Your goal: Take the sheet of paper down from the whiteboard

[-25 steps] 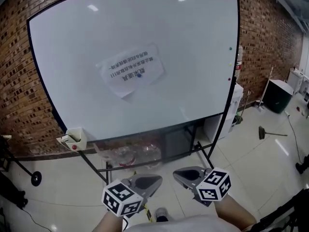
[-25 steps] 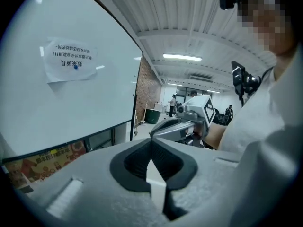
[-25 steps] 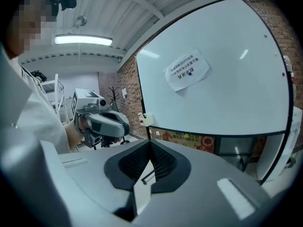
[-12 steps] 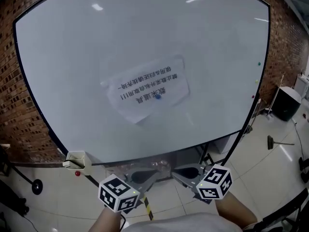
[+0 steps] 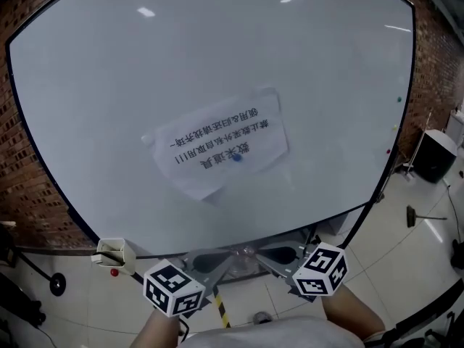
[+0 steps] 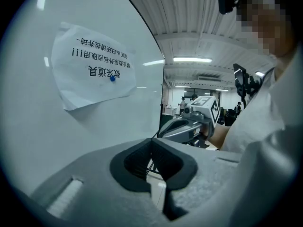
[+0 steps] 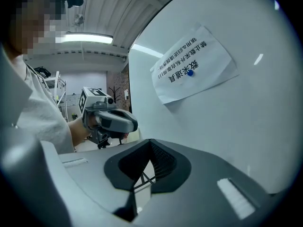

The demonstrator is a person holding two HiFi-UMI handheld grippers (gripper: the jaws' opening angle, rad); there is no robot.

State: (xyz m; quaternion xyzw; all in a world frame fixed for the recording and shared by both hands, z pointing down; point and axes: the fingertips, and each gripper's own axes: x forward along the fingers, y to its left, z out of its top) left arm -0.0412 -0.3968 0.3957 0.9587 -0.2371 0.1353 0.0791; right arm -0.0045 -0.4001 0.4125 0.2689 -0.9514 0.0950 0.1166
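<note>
A white sheet of paper (image 5: 217,151) with printed characters hangs tilted in the middle of the whiteboard (image 5: 109,85), pinned by a small blue magnet (image 5: 236,157). Its lower left corner curls off the board. Both grippers are held low, below the board's bottom edge and apart from the sheet. My left gripper (image 5: 216,258) is shut with nothing in it, and my right gripper (image 5: 274,254) beside it is also shut and empty. The sheet (image 6: 92,67) sits up and left of the shut jaws in the left gripper view. It (image 7: 191,65) lies up and right in the right gripper view.
Brick wall (image 5: 29,194) flanks the board. A small white box (image 5: 112,252) hangs at the board's lower left corner. Small magnets (image 5: 398,100) dot the board's right edge. A black bin (image 5: 435,154) and a broom (image 5: 424,216) stand on the tiled floor at right.
Both grippers have come closer to the whiteboard; the board and sheet now fill more of the head view. Both jaws stay shut.
</note>
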